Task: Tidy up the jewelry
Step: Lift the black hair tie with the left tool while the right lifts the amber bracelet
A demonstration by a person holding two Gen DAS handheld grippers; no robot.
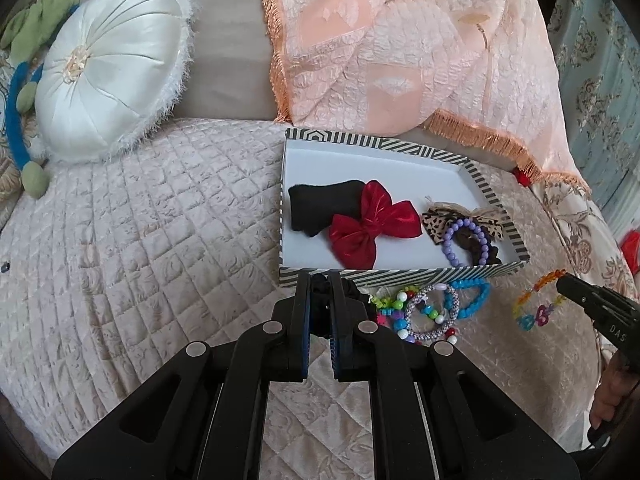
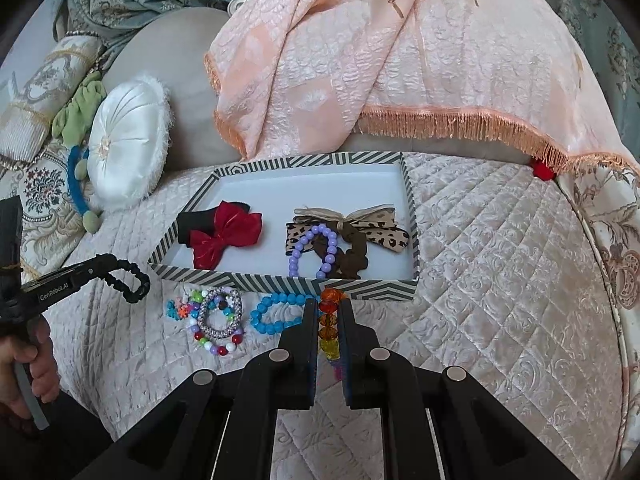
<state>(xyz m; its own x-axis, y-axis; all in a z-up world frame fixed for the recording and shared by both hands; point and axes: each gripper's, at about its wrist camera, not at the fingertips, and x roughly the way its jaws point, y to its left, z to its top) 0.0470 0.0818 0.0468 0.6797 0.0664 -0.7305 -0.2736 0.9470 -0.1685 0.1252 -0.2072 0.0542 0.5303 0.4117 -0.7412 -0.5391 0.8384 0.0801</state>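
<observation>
Jewelry lies partly inside the striped, white-lined cardboard box (image 2: pixel 408 216) at frame centre: a shiny red fabric bow (image 2: pixel 224 236) and a purple bead bracelet (image 2: pixel 316 252). Below the box, a blue bead bracelet (image 2: pixel 272 312) rests on the quilted cream bedspread (image 2: pixel 500 280). The left tool (image 1: pixel 320 284) is clamped on a black fabric scrunchie (image 2: pixel 128 280); the right tool (image 2: pixel 328 304) pinches a rainbow bead bracelet (image 2: pixel 329 332).

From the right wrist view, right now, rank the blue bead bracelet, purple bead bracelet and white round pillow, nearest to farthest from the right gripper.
1. Blue bead bracelet, just left of the right gripper, outside the box.
2. Purple bead bracelet, inside the striped box.
3. White round pillow, far left, behind the box.
</observation>
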